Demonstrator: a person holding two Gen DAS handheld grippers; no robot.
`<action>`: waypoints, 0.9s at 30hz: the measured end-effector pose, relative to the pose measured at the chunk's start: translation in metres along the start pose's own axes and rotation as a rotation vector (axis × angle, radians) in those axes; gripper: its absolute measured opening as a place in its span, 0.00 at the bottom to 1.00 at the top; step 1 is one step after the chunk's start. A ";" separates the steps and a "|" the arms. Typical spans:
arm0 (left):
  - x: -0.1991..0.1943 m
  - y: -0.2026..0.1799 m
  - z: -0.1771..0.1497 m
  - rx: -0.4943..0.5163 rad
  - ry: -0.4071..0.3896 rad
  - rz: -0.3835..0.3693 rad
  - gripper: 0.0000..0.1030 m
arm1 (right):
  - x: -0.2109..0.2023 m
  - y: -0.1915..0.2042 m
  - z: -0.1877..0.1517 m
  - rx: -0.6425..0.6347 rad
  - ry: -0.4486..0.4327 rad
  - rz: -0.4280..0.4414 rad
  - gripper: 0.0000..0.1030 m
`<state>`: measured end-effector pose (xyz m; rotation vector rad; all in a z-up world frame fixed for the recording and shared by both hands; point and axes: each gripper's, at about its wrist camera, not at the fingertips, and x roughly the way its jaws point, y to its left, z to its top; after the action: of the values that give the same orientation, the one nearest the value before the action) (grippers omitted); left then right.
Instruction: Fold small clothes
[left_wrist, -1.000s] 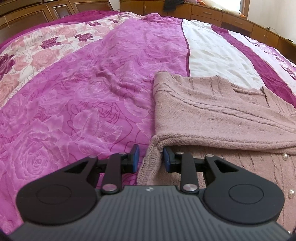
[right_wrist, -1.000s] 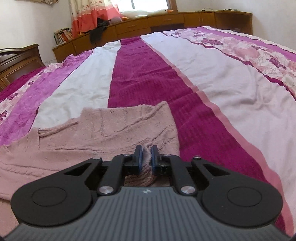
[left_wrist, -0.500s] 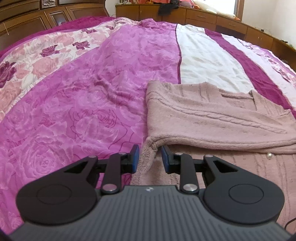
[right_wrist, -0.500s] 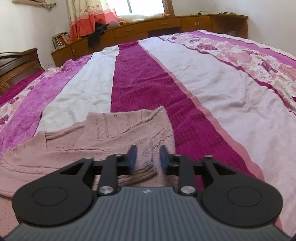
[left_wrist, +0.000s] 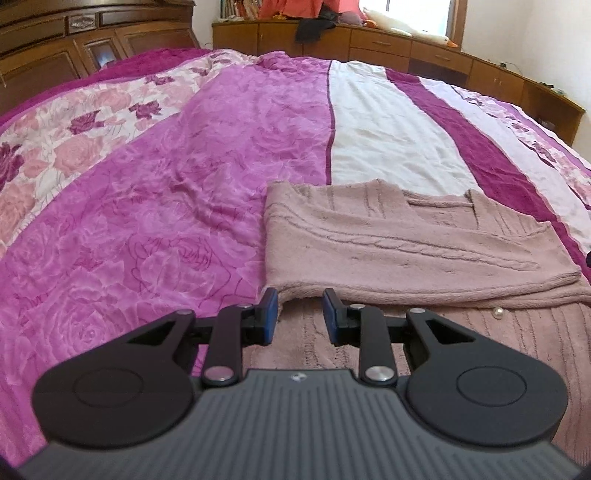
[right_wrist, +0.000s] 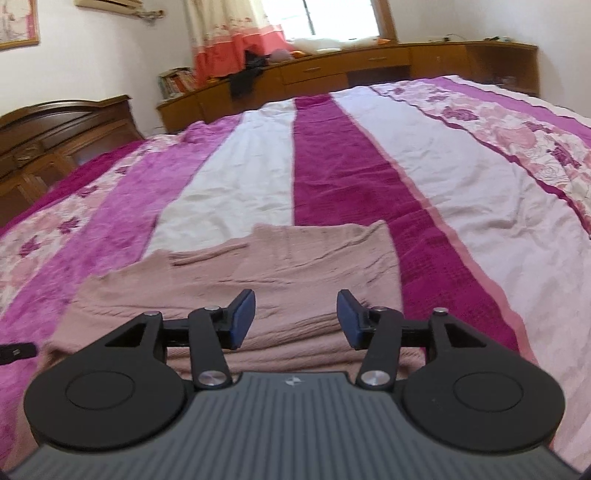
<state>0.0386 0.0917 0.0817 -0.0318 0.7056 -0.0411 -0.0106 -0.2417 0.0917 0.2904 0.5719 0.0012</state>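
Since a second ago the right gripper (right_wrist: 295, 319) has let go of the dusty-pink knitted cardigan (left_wrist: 406, 243) and is now hanging above it with its blue-padded fingers spread wide and nothing between them. The left gripper (left_wrist: 298, 315) has also drawn back slightly; it too is standing released, its pads just short of the folded-over sleeve edge, gripping nothing. The cardigan is lying flat on the striped magenta, white and rose-print bedspread (left_wrist: 166, 192), its upper part folded down across the body. A single pearl button (left_wrist: 499, 313) is showing below the fold; the lower hem is being hidden behind both gripper bodies, and the garment's right side is running out of the left wrist view. The right wrist view is blurring, so the knit texture is hard to make out there.
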 end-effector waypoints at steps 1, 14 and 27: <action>-0.001 -0.001 0.002 0.003 -0.005 -0.003 0.28 | -0.003 0.001 0.001 0.001 0.003 0.016 0.56; 0.045 -0.028 0.068 0.064 0.007 -0.095 0.28 | 0.048 0.005 0.042 -0.008 0.057 0.061 0.56; 0.157 -0.052 0.129 0.077 0.088 -0.196 0.28 | 0.172 0.022 0.096 -0.175 0.183 0.089 0.56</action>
<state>0.2403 0.0340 0.0802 -0.0257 0.7870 -0.2585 0.1872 -0.2329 0.0830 0.1454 0.7358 0.1648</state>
